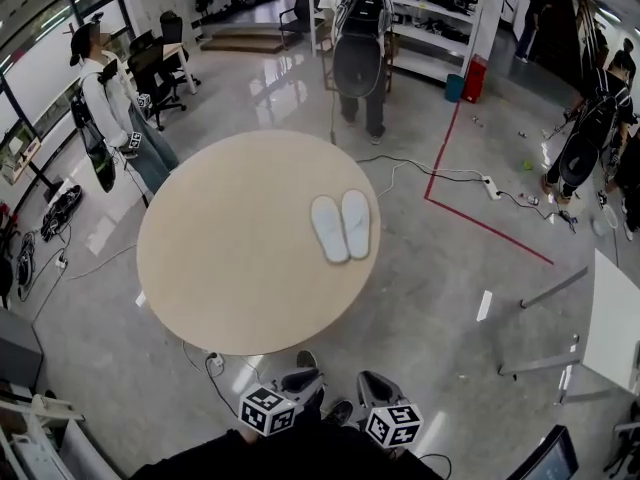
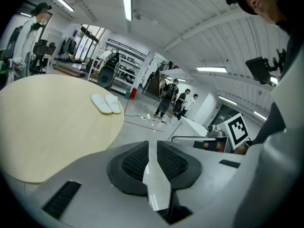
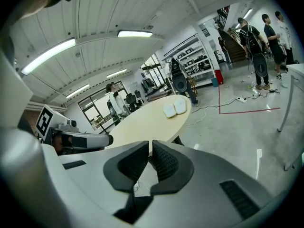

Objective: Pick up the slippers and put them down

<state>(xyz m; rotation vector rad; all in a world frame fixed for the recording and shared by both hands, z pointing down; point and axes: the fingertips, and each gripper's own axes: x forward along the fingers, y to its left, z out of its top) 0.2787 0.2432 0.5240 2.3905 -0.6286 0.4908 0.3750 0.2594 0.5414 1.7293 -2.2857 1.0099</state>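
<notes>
We see the white slippers (image 1: 341, 226) side by side, touching, right of center on the round desk (image 1: 220, 268). Left tongs (image 2: 151, 152): a narrow gap between the pads, nothing in it. Right tongs (image 3: 149, 152): pads closed together, empty. In the head view we find both tongs at bottom center, off the desk's near edge, well apart from the slippers.
</notes>
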